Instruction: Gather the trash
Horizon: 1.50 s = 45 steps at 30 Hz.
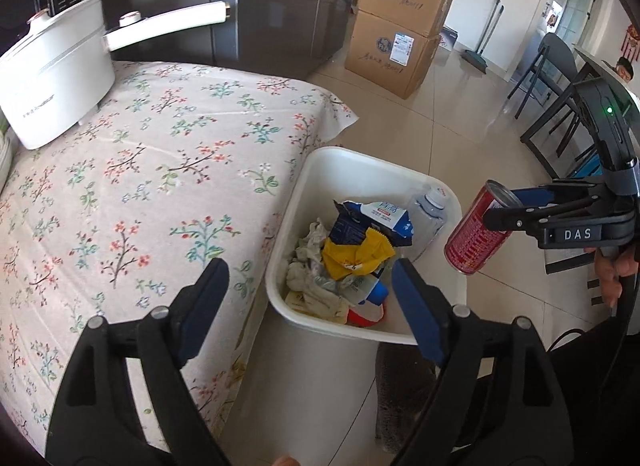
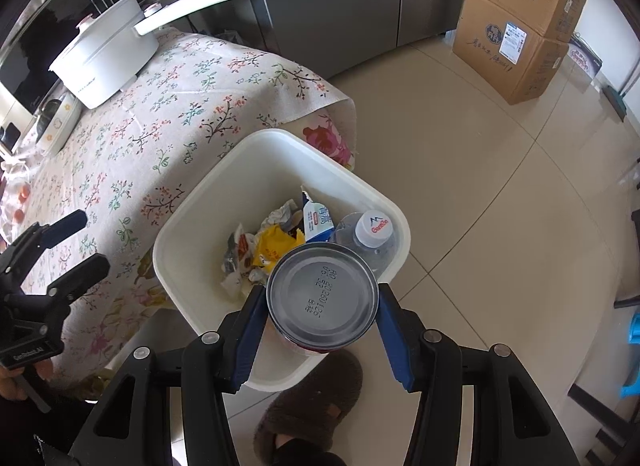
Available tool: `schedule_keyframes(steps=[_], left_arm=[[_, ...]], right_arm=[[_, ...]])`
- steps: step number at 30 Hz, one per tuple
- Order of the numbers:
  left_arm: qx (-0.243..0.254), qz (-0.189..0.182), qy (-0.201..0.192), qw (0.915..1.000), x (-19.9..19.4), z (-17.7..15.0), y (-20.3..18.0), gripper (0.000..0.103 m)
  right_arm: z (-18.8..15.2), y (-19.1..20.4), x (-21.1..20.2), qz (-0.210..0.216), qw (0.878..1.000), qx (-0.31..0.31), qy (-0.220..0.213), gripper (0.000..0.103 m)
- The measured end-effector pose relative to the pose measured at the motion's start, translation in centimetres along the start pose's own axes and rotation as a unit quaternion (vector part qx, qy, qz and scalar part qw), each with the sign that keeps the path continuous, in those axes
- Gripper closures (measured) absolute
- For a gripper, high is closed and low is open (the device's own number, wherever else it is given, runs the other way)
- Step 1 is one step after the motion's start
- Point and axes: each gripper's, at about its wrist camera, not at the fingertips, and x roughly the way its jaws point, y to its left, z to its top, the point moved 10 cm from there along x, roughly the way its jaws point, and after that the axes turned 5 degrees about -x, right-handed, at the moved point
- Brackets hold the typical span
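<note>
Beige glossy tile floor point(image 1: 460, 133), daylight reflecting off it. Table with floral cloth point(image 1: 140, 185) at left, white electric pot point(image 1: 56, 81) at its far end. Dark steel fridge point(image 1: 280, 1) far behind table. Two stacked cardboard boxes point(image 1: 400, 25) far, right of fridge, against white wall. Broom point(image 1: 486, 37) leaning right of boxes. Dark chairs point(image 1: 548, 77) far right. Bright glazed door point(image 1: 576, 5) beyond.

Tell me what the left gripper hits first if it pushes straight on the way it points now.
Most likely the trash in the white bin: the open, empty left gripper aims into its near end, at the crumpled paper and yellow wrapper. Depth is unclear; it might clip the near rim first.
</note>
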Motion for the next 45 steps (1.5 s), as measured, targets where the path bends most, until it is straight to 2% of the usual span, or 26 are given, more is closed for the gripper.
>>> schedule_keyframes(steps=[4,12,14,16,23,27,31,35,38,45], left_arm=[[-0.019,0.024,0.003,0.9995,-1.2,-0.9,2.2,0.004],[-0.07,0.051,-0.008,0.9962,-5.1,-2.9,5.8,0.001],[-0.082,0.063,-0.011,0.9946,-6.1,-3.5,6.6,0.001],[-0.098,0.076,-0.017,0.9922,-7.2,-4.3,7.3,0.001],[-0.153,0.115,-0.037,0.9809,-11.6,-7.6,8.7,0.001],[-0.17,0.148,-0.061,0.9725,-14.4,-9.2,9.7,0.001],[-0.186,0.193,-0.098,0.9585,-17.4,-10.7,11.4,0.001],[-0.207,0.216,-0.11,0.9478,-18.9,-12.3,12.9,0.001],[-0.217,0.216,-0.113,0.9451,-19.3,-12.8,13.4,0.001],[-0.216,0.245,-0.133,0.9358,-20.4,-12.6,13.5,0.001]], right_arm=[[0.3,0.6,0.1,0.002,1.0,0.002,-0.001,0.048],[1.7,2.4,-0.2,0.006,1.0,-0.002,-0.019,0.046],[2.1,3.0,-0.6,0.009,1.0,-0.001,-0.029,0.034],[2.4,3.8,-1.5,0.012,0.999,-0.003,-0.044,0.031],[1.6,9.3,-6.3,0.008,0.994,-0.043,-0.102,0.02],[0.3,13.5,-8.9,0.024,0.986,-0.072,-0.148,0.016],[-1.2,16.3,-10.3,0.013,0.979,-0.083,-0.186,0.01],[-2.4,19.0,-11.7,0.006,0.968,-0.108,-0.225,0.004],[-2.8,20.3,-12.0,-0.004,0.964,-0.124,-0.237,0.004],[-2.9,22.1,-12.1,-0.002,0.96,-0.144,-0.242,0.004]])
